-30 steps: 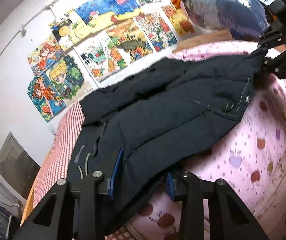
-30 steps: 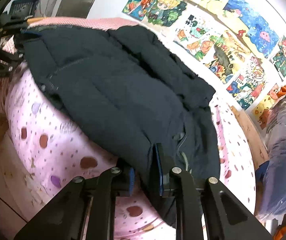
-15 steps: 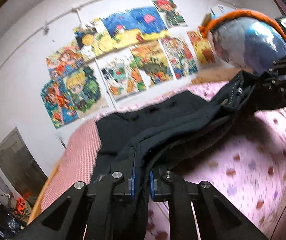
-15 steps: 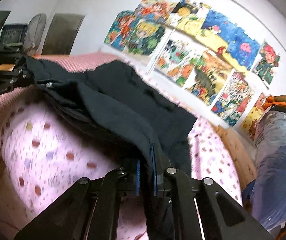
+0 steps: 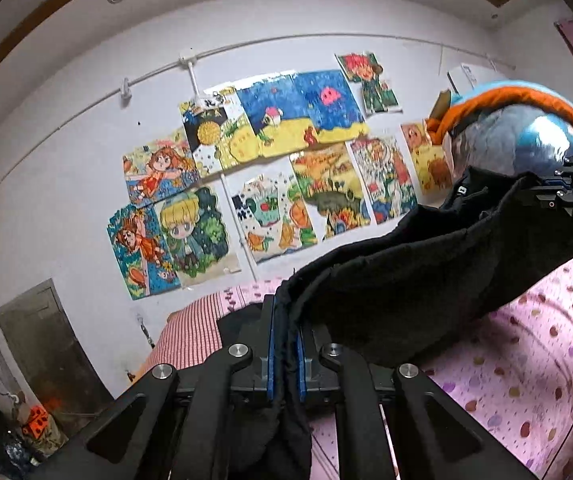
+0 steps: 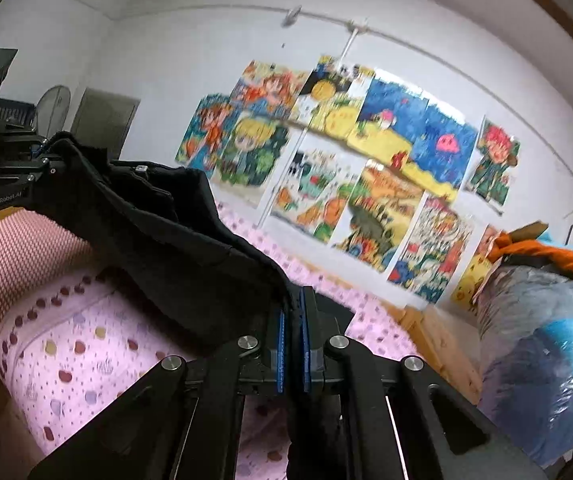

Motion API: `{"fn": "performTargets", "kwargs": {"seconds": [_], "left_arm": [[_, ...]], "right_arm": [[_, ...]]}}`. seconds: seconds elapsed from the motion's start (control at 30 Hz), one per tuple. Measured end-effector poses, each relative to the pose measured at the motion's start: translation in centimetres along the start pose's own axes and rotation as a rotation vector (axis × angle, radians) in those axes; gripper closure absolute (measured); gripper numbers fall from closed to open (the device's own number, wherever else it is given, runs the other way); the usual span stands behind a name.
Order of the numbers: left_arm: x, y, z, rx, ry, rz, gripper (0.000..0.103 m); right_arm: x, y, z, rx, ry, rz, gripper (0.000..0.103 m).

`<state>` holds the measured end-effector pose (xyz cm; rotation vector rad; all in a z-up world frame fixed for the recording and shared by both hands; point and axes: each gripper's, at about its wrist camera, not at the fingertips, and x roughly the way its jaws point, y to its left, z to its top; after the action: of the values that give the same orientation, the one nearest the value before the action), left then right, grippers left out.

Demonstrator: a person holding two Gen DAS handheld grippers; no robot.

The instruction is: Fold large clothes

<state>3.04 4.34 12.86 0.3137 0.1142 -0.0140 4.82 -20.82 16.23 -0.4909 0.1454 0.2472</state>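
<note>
A large dark padded jacket (image 5: 418, 280) hangs stretched between my two grippers above the bed. My left gripper (image 5: 286, 354) is shut on one edge of the jacket. My right gripper (image 6: 291, 350) is shut on the other edge of the jacket (image 6: 174, 236). In the left wrist view the right gripper (image 5: 566, 196) shows at the far right, clamped on the fabric. In the right wrist view the left gripper (image 6: 26, 160) shows at the far left, also clamped on it. The lower part of the jacket droops behind the fingers.
Below is a bed with a pink dotted sheet (image 5: 526, 360) and a red checked cover (image 5: 190, 332). A big plastic-wrapped bundle with an orange rim (image 6: 542, 340) stands at the bed's end. Drawings cover the white wall (image 5: 270, 184). A fan (image 6: 52, 104) stands in the corner.
Both grippers closed on the jacket's near edge and lifted it off the bed. The jacket now hangs raised and stretched, and both cameras have tilted up toward the wall.
</note>
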Motion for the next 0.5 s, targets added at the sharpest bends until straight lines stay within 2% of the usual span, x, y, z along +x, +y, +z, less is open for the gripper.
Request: {"fn": "performTargets", "kwargs": {"seconds": [0.17, 0.3, 0.5], "left_arm": [[-0.9, 0.9, 2.0, -0.038, -0.035, -0.007, 0.095], [-0.1, 0.9, 3.0, -0.016, -0.047, 0.009, 0.095], [3.3, 1.3, 3.7, -0.029, 0.003, -0.031, 0.095]], "right_arm": [[-1.4, -0.5, 1.9, 0.020, -0.075, -0.029, 0.098], [-2.0, -0.8, 3.2, 0.021, -0.123, -0.054, 0.098], [0.6, -1.3, 4.1, 0.052, -0.095, -0.064, 0.098]]}}
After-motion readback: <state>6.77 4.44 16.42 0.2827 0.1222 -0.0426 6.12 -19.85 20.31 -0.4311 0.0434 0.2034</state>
